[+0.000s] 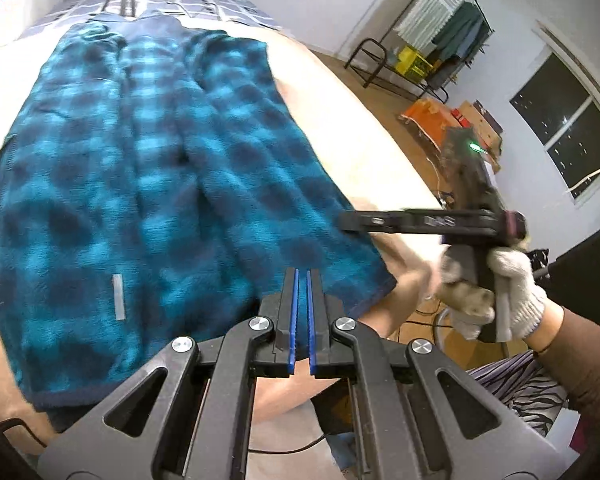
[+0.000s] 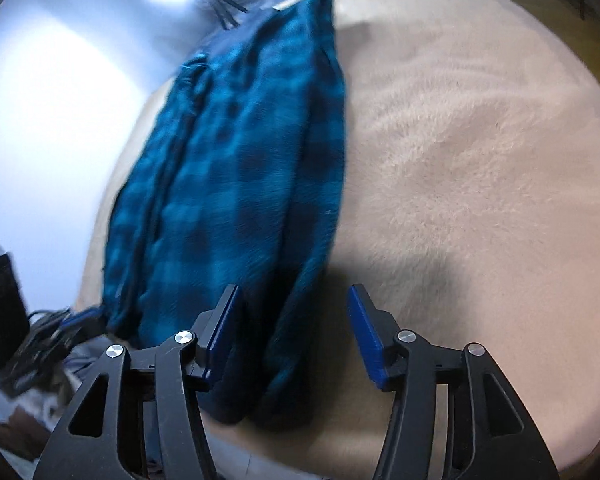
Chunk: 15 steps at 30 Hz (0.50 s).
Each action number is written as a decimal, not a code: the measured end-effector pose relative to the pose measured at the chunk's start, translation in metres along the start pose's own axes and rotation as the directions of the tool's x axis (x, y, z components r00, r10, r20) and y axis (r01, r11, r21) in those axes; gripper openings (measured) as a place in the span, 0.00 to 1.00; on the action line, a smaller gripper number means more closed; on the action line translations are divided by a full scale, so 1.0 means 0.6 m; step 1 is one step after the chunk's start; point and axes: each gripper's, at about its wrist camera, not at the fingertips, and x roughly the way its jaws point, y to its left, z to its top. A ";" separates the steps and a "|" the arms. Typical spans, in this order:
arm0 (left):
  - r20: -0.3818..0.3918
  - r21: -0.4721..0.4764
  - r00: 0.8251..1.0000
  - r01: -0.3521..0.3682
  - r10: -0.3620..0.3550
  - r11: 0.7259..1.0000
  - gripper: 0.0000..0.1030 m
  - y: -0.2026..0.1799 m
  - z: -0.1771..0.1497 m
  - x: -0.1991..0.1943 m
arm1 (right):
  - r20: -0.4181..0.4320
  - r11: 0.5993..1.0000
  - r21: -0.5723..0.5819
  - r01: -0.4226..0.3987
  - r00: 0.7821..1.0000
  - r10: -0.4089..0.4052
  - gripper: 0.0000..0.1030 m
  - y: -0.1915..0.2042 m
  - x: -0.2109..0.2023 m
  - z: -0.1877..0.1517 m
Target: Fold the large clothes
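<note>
On the bed (image 2: pixel 480 140), the plaid fleece (image 1: pixel 140 160) lies folded lengthwise; crosswise folds remain, left gripper (image 1: pixel 302 280) nearly closed and empty, right gripper (image 2: pixel 294 296) spread wide

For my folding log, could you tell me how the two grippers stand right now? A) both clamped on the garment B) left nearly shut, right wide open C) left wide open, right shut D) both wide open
B: the left gripper shows only a thin slit between its blue pads and holds nothing, while the right gripper is spread wide over the edge of the plaid garment.
</note>
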 end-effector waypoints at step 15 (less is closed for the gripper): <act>-0.091 -0.018 0.996 0.000 -0.001 1.000 0.01 0.009 -0.017 0.062 | -0.001 0.981 -0.143 0.132 0.991 -0.134 0.08 0.095 0.025 0.014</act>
